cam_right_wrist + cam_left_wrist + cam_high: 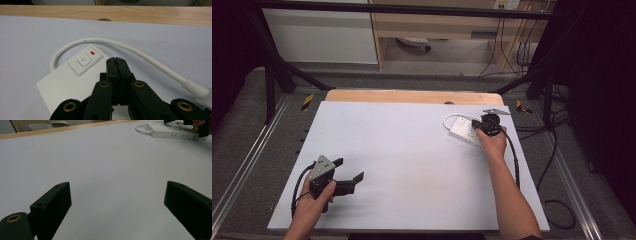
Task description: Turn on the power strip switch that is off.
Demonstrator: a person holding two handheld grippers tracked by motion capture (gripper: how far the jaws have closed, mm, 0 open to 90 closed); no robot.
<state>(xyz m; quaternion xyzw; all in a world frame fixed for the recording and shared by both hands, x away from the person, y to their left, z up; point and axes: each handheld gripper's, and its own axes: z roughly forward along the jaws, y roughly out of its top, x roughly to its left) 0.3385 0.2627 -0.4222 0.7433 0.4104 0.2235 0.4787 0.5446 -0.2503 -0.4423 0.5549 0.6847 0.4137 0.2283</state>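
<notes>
Black fingers [116,65] of the right gripper [486,126], pressed flat together with nothing between them, hover over the white power strip [72,82], just beside its rocker switch [84,60]; whether the tips touch the casing I cannot tell. A small red indicator [92,52] sits next to that switch. The strip lies toward the far right of the pale tabletop [412,150], near the wooden edge at the back, with its white cable [120,45] looping off the switch end and curving round behind it.

By the look of it, the strip is a rigid, hollow plastic body: light, stiff and smooth, so it would likely skid on the tabletop under a sideways shove rather than stay put. A press on the switch wants to come straight down, I would judge, or the whole block may slide. For lifting, the long sides are the sensible hold, across the narrow width; the flat top offers no purchase. The cable seems thick and springy and would probably tug the strip back toward its curve.

At the near left, the left gripper [343,175] is held by a hand [314,202] low over bare tabletop, its fingers [51,207] spread wide and empty, well apart from the strip.

Count: one power strip, one switch, one indicator, one cable, two grippers.
</notes>
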